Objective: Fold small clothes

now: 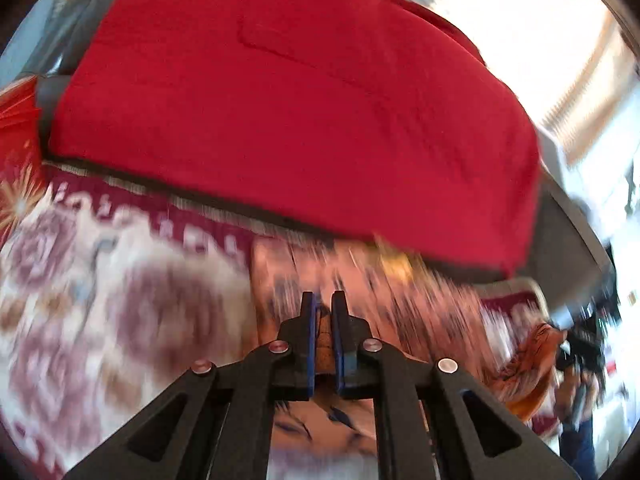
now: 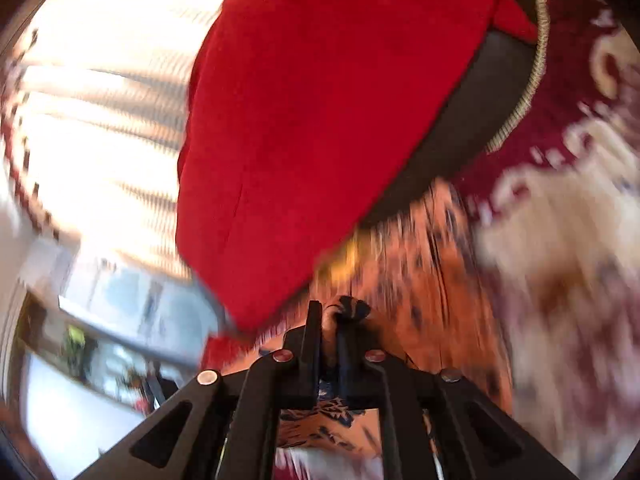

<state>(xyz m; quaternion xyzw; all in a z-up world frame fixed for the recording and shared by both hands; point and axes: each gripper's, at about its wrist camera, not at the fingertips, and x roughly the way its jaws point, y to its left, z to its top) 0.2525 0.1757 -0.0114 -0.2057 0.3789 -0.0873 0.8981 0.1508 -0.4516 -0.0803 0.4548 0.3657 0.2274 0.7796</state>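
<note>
Red cloth (image 1: pixel 296 112): lying draped over a dark cushioned seat (image 2: pixel 472 120), filling the upper part of both views; it is looking like a throw or cover, though that is a judgement.
Rug (image 1: pixel 100 280): spreading below, maroon and cream, patterned, heavily smeared.
Orange printed garment (image 1: pixel 400 300): the task's thing, hanging stretched in front of the seat and over the rug, held at two points.
Left gripper (image 1: pixel 324 300): fingers nearly together, pinching an edge of the garment.
Right gripper (image 2: pixel 330 312): fingers drawn close, clamping a bunched dark-tipped bit of the same garment.
Step in hand: judging by the blur and the paired grip, the garment is being lifted or shaken out ahead of a fold.
Next move: probably calling for both edges being kept level and laid flat.
Hard to make out: the garment's outline and kind are blurring; the lower hem is being cut off by the gripper bodies; windows are washing out.
</note>
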